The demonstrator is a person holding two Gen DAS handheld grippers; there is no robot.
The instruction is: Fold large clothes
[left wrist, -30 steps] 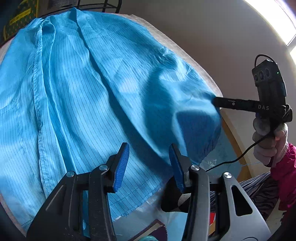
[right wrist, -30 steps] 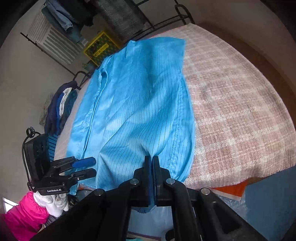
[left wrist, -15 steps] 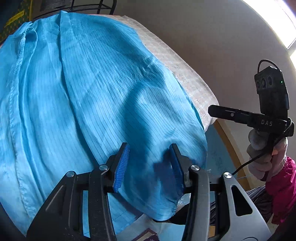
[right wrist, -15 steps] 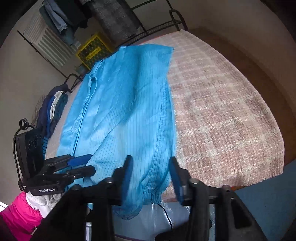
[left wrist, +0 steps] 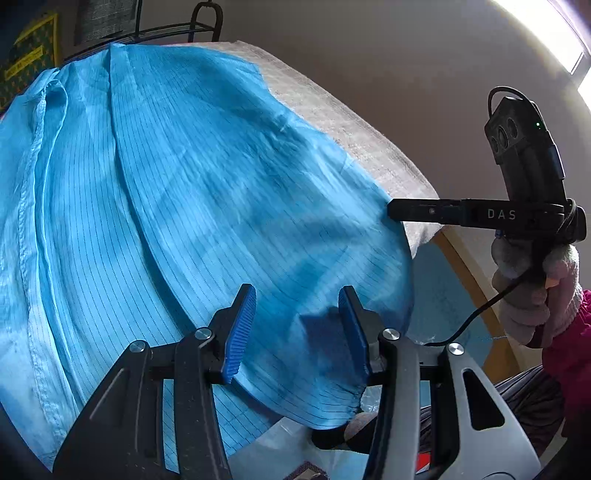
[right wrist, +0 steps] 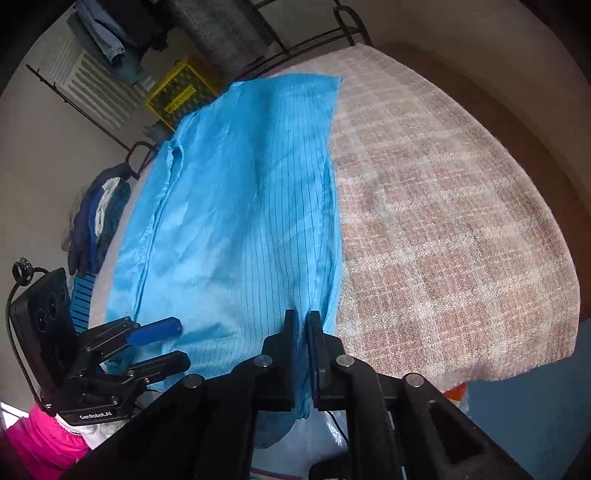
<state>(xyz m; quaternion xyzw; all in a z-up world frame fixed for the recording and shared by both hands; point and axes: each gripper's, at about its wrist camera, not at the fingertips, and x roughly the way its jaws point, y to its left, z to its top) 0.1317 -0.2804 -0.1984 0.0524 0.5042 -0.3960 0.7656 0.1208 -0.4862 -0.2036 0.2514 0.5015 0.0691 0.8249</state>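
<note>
A large light-blue pinstriped garment [right wrist: 240, 206] lies spread on a table with a checked pink cloth [right wrist: 443, 221]; its near edge hangs over the table's front. It fills the left wrist view [left wrist: 166, 184]. My right gripper [right wrist: 302, 343] is shut on the garment's near right edge; it shows from the side in the left wrist view [left wrist: 391, 210]. My left gripper [left wrist: 299, 328] is open, its blue pads on either side of the hanging hem, with nothing pinched. It also shows in the right wrist view [right wrist: 162, 347], open, at the garment's near left.
A metal clothes rack [right wrist: 207, 33] with hanging clothes and a yellow crate [right wrist: 181, 96] stand behind the table. A pile of dark clothes [right wrist: 99, 214] lies at the left. A wall [left wrist: 369, 74] is close on the right.
My right gripper held the hem, opened half a second ago, and is shut again on the garment's near right edge. The lifted fold has dropped flat. My left gripper stayed open.
</note>
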